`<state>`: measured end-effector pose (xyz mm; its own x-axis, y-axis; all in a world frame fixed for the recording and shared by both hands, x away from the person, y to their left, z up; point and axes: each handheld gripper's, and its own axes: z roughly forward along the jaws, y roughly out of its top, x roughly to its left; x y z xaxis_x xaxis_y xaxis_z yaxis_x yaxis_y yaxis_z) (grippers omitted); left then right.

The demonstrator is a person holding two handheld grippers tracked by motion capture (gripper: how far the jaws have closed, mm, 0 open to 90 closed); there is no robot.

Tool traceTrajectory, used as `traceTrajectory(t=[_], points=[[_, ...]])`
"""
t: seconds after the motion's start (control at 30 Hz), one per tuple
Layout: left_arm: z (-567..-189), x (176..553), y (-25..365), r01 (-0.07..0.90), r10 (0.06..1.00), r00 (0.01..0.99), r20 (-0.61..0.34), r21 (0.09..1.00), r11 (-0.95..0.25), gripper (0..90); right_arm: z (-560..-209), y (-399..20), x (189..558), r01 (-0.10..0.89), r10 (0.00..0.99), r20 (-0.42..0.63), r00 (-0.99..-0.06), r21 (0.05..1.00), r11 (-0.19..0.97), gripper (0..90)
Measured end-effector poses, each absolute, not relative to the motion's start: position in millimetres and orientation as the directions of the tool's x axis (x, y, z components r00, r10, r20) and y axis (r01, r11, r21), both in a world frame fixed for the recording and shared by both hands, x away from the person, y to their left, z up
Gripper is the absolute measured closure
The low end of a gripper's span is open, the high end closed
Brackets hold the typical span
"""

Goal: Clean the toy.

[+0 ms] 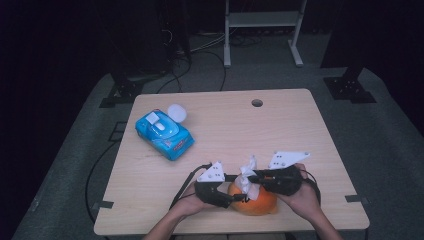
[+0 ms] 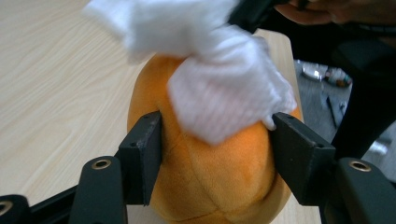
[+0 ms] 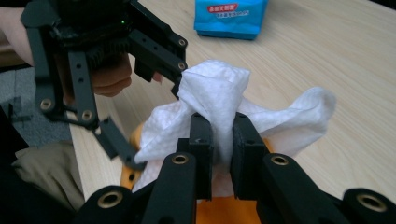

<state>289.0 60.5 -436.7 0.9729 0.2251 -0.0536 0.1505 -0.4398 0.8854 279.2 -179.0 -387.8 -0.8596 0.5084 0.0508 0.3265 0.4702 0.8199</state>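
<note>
My left gripper (image 2: 217, 154) clamps the orange plush ball (image 2: 212, 172) at the table's (image 1: 280, 125) 6 o'clock edge. My right gripper (image 3: 223, 140) pinches the white wipe (image 3: 219, 93) against the ball's top.

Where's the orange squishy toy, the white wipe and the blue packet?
orange plush toy (image 2: 210, 177), left gripper view, front of its body
white wipe (image 3: 215, 88), right gripper view, bunched top
blue wipes packet (image 1: 165, 132), high view, its top
</note>
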Motion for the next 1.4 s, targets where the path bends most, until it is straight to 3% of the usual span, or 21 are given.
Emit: traceTrajectory(t=[0.23,0.3,0.4,0.43,0.5,0.63,0.73,0.83,1.1,1.4], points=[[-440.0,293.1,64.1,0.168,0.232,0.970,-0.072,0.888,-0.427,37.0,-395.0,-199.4,291.5,0.380,0.556,0.077,-0.828,0.805,0.456,80.0],[-439.2,293.4,63.3,0.179,0.239,0.968,-0.081,0.887,-0.425,30.1,-396.6,-203.1,292.2,0.394,0.555,0.096,-0.826,0.802,0.449,80.0],[-437.4,295.9,58.6,0.278,0.296,0.941,-0.162,0.871,-0.406,13.3,-399.6,-203.6,289.6,0.395,0.530,0.104,-0.842,0.787,0.473,80.0],[-437.4,295.9,58.6,0.278,0.296,0.941,-0.162,0.871,-0.406,13.6,-399.6,-203.6,289.6,0.395,0.530,0.104,-0.842,0.787,0.473,80.0],[-440.3,296.1,59.0,0.291,0.276,0.943,-0.188,0.868,-0.402,23.7,-395.7,-200.4,288.4,0.380,0.516,0.088,-0.852,0.782,0.494,80.1],[-436.6,290.4,57.5,0.206,0.246,0.963,-0.106,0.880,-0.429,33.0,-389.0,-196.1,284.2,0.361,0.515,0.083,-0.853,0.808,0.467,80.1],[-434.2,284.3,53.7,0.130,0.206,0.978,-0.038,0.881,-0.456,34.5,-384.9,-183.9,278.7,0.324,0.484,0.068,-0.872,0.822,0.469,80.0],[-434.8,284.2,55.8,0.126,0.205,0.978,-0.033,0.881,-0.457,35.7,-386.3,-178.4,278.1,0.309,0.473,0.046,-0.880,0.812,0.496,80.0],[-435.8,287.1,56.3,0.141,0.212,0.976,-0.050,0.887,-0.440,35.9,-389.5,-209.5,287.2,0.377,0.544,0.085,-0.835,0.809,0.452,80.0],[-435.9,282.5,56.0,0.108,0.196,0.980,-0.019,0.883,-0.456,35.7,-386.2,-170.3,272.3,0.271,0.454,0.007,-0.891,0.810,0.519,79.8]])
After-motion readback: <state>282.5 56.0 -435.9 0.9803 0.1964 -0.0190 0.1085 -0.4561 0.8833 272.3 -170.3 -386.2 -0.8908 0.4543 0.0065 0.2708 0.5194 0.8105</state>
